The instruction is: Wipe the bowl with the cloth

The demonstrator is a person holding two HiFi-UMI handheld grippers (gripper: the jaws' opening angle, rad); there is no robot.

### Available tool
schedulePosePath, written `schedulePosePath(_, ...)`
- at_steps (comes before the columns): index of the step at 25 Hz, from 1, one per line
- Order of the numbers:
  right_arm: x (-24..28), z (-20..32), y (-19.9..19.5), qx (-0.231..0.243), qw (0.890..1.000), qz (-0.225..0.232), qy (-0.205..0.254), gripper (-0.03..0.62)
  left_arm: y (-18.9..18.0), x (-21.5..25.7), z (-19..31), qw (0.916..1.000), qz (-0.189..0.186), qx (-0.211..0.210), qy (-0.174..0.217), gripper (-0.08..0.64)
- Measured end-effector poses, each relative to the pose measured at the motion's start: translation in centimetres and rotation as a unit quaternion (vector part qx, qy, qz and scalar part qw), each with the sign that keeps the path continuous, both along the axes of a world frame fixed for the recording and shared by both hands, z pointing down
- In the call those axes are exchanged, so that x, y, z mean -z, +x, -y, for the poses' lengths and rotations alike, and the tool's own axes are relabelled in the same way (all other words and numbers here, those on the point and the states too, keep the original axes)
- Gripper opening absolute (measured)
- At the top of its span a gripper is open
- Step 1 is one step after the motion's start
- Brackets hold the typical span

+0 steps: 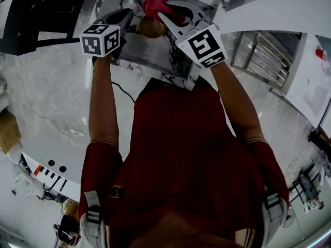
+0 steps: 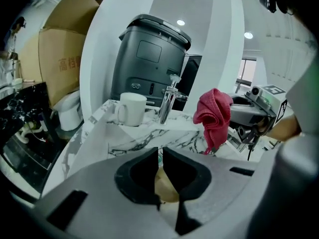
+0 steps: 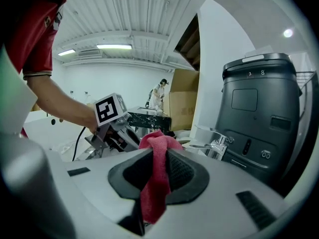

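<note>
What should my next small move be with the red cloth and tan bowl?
Probably swing the right gripper inward until its red fabric cloth meets the small tan bowl clamped in the left gripper; the cloth hangs beside it, apparently not touching.

Dark red short-sleeved shirt (image 1: 176, 149)

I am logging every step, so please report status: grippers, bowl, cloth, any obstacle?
Left gripper shut on bowl. Right gripper shut on cloth, close beside bowl, contact unclear. Nothing between them.
</note>
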State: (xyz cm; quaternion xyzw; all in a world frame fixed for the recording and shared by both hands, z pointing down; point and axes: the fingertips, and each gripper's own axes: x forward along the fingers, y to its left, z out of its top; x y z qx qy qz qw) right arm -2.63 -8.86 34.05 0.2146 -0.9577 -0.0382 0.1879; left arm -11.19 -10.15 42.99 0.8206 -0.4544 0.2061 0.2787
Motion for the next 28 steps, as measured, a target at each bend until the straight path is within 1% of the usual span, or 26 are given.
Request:
schedulePosePath(3, -0.7, 0.3, -0.4, -0.004, 1.000, -0.010, -0.007, 0.064, 0.1, -1.3, 0.1, 0.9996, 0.000, -0.014, -0.024, 0.034)
schedulePosePath(9, -2.5, 0.9, -0.9, -0.009, 0.999, -0.030, -0.017, 0.064, 0.6, -4.1, 0.3, 0.9973, 0.000, -0.036, -0.064, 0.058)
schedulePosePath(15, -4.3, 1.1, -1.1, -0.011, 0.998, -0.053, -0.033, 0.064, 0.7, -6.2, 0.4, 0.9942, 0.002, -0.047, -0.097, 0.066)
schedulePosePath(28, -9.3, 0.6, -2.0, 0.002, 0.990, -0.125, -0.070, 0.064, 0.5, -11.0, -0.6, 0.9822, 0.003, -0.066, -0.176, 0.067)
